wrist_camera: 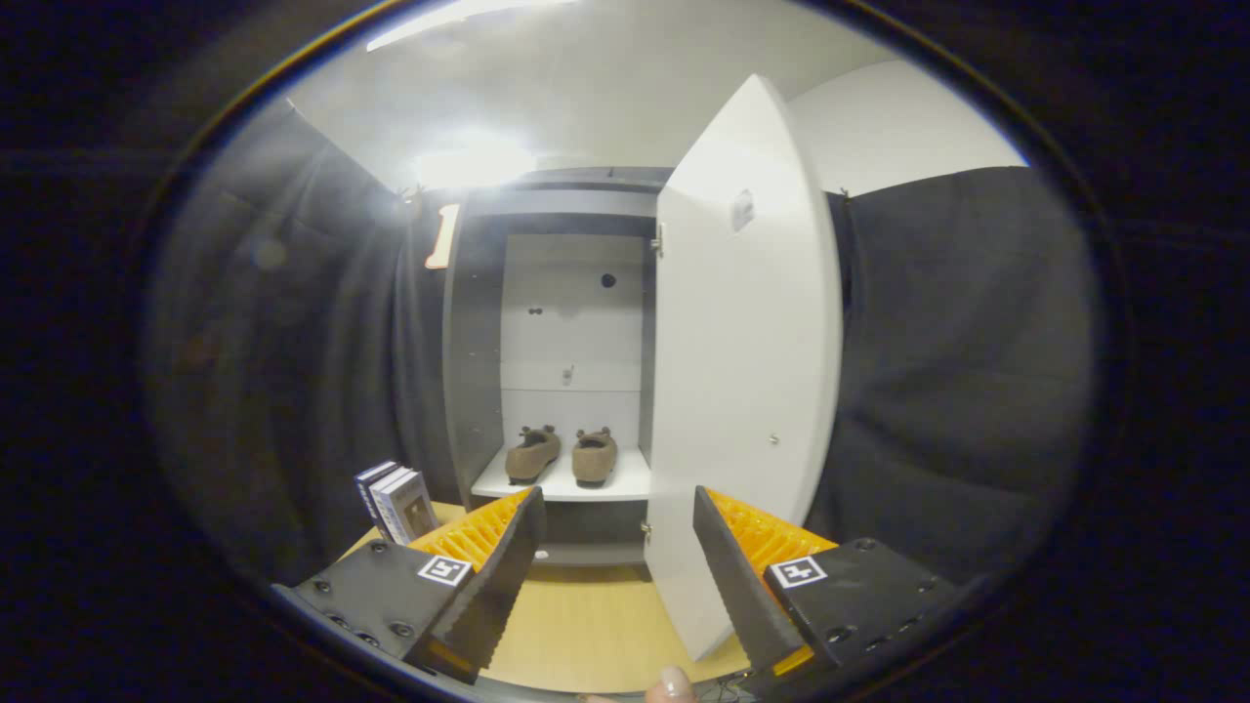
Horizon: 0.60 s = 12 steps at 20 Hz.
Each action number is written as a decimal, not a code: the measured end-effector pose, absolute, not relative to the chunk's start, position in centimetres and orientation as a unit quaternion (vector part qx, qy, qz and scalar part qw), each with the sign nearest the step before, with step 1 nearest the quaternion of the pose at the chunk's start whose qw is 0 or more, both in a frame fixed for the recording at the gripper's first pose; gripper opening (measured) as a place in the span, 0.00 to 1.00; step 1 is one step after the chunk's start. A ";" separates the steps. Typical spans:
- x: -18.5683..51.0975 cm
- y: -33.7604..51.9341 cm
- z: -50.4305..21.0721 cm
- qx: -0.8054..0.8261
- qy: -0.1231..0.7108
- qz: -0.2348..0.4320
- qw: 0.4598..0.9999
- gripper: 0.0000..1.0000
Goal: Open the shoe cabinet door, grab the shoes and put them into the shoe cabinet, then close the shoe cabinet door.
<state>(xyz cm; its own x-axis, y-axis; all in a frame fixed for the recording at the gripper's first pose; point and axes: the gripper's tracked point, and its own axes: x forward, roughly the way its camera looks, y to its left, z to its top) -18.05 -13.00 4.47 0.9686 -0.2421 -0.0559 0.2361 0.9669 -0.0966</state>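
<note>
With both brown slippers [562, 455] shelved in the shoe cabinet [476, 342], my jaws [615, 547] gape empty; next I push the door [747, 371], at one o'clock, shut.

Shoes [563, 455] inside the cabinet [479, 342], door [742, 371] right of them, books [395, 501] left.

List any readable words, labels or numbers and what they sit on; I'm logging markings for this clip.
No text reads.
Boxes beside the cabinet: print too small.
Door sticker: blurred.
Open claw square tags: patterns, not words.
Shoes on the shelf: no label visible.
</note>
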 end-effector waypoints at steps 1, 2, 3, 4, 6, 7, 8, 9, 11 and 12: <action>-19.4 -14.9 4.8 -0.047 0.033 -0.135 0.989 0.95; -20.9 -16.6 5.6 -0.049 0.030 -0.149 0.987 0.95; -22.1 -18.4 6.2 -0.048 0.025 -0.166 0.985 0.95; -22.9 -20.1 7.0 -0.048 0.019 -0.180 0.982 0.95; -24.0 -24.3 7.5 -0.050 0.015 -0.201 0.978 0.95; -23.9 -26.3 7.7 -0.054 0.017 -0.205 0.977 0.95; -23.6 -28.6 7.8 -0.059 0.021 -0.207 0.976 0.95; -23.0 -30.3 8.1 -0.062 0.020 -0.206 0.976 0.95; -20.2 -33.4 8.5 -0.060 0.015 -0.188 0.980 0.95; -18.9 -34.1 8.4 -0.057 0.014 -0.176 0.983 0.94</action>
